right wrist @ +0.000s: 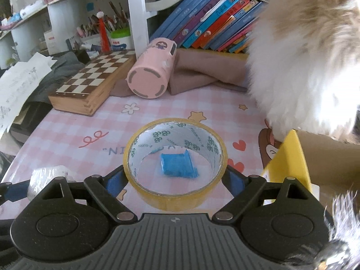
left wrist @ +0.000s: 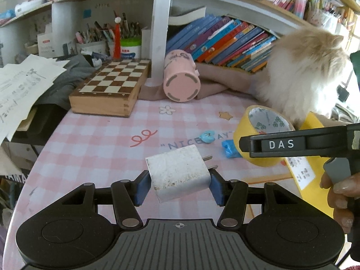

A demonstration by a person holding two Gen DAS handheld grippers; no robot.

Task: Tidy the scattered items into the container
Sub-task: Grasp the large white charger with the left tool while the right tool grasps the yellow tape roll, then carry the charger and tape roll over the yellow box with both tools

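Above the pink checked tablecloth [left wrist: 94,139], left gripper [left wrist: 180,185] clamps a scuffed white charger [left wrist: 178,173], prongs pointing right, long axis tilted. Right gripper [right wrist: 175,176] squeezes a yellow tape roll [right wrist: 175,164], hole facing up, blue packet [right wrist: 178,165] visible through it. Yellow box [right wrist: 290,157] right; chessboard [left wrist: 112,83], books [left wrist: 225,42] behind.

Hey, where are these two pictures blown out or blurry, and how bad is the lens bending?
Left wrist view: the cat's right flank is blown out by backlight, shelves bow at the edges, and the white charger is sharp. Right wrist view: the cat's fur is overexposed and soft, and the tape roll is crisp.
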